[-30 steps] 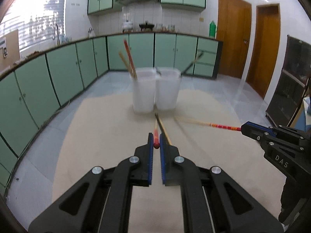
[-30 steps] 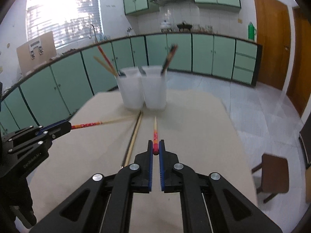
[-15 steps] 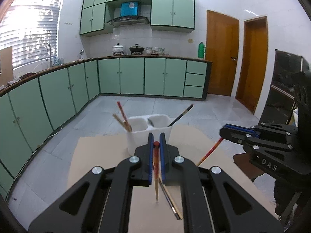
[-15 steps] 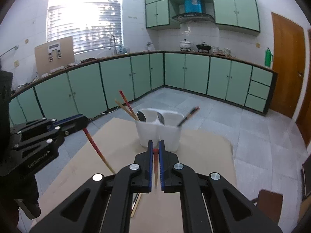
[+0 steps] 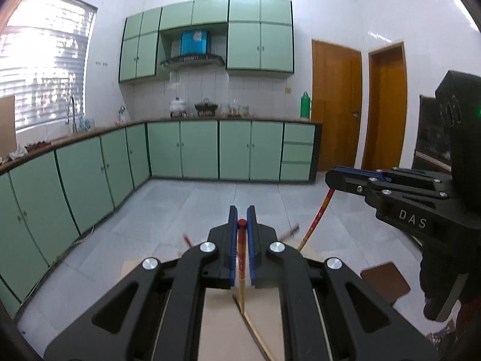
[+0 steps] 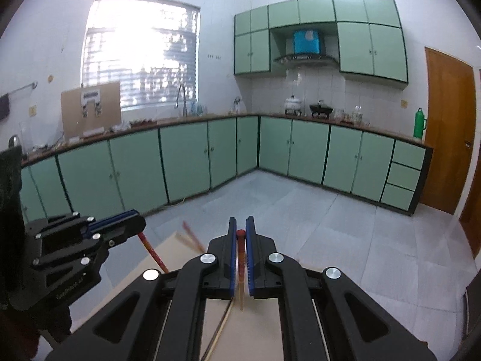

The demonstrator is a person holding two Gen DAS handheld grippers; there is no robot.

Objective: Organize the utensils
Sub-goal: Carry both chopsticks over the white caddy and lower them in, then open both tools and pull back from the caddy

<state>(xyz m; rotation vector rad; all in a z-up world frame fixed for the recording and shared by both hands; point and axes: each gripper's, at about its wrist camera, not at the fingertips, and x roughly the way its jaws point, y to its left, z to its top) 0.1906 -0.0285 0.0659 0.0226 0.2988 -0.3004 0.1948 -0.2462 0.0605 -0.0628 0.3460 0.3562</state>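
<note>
My left gripper [image 5: 241, 221] is shut on a red-topped chopstick [image 5: 241, 267] that hangs down, raised above the beige table [image 5: 216, 325]. My right gripper [image 6: 240, 231] is shut on a like chopstick [image 6: 240, 270], also hanging down. Each gripper shows in the other's view: the right one [image 5: 336, 177] with its chopstick [image 5: 315, 219], the left one [image 6: 132, 219] with its chopstick [image 6: 153, 252]. The white utensil cups are hidden behind my fingers; only chopstick tips [image 5: 187, 239] stick out.
Loose chopsticks [image 5: 255, 331] lie on the table under the left gripper, and they also show in the right wrist view [image 6: 219, 331]. Green cabinets [image 5: 210, 150] line the far walls. A brown stool [image 5: 384, 282] stands at the right of the table.
Both grippers have lifted and tilted up with their chopsticks, from table level to high above it. The cups have dropped out of sight behind the fingers.
</note>
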